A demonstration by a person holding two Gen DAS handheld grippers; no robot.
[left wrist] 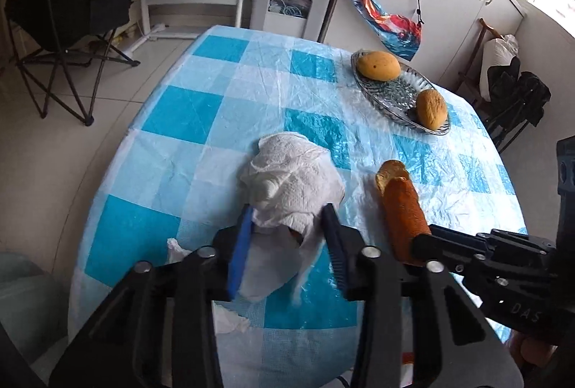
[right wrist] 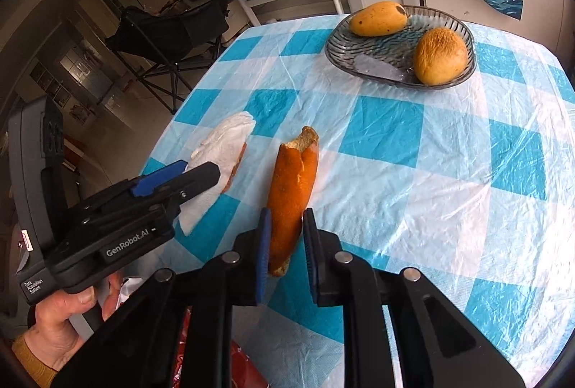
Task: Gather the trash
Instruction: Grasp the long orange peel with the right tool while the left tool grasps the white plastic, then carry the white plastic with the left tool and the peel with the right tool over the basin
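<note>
A crumpled white paper towel [left wrist: 291,176] [right wrist: 222,143], with something orange showing under it, lies near the front left of the blue-checked table [left wrist: 201,115]. My left gripper [left wrist: 287,213] [right wrist: 194,172] has its jaws apart around the towel's near end; the blue pads [left wrist: 239,255] only just touch it. To the right lies a long orange-brown bread piece [left wrist: 402,204] [right wrist: 291,172] with a bitten far end. My right gripper [right wrist: 285,213] [left wrist: 420,240] is shut on its near end.
A glass dish [right wrist: 330,54] [left wrist: 395,93] with two yellow fruits [right wrist: 377,18] [right wrist: 440,55] stands at the back right. White scraps [left wrist: 176,248] lie by the table's near edge. Something red [right wrist: 244,363] sits below that edge. A folding chair [left wrist: 61,28] stands left. A person's hand [right wrist: 61,316] holds the left gripper.
</note>
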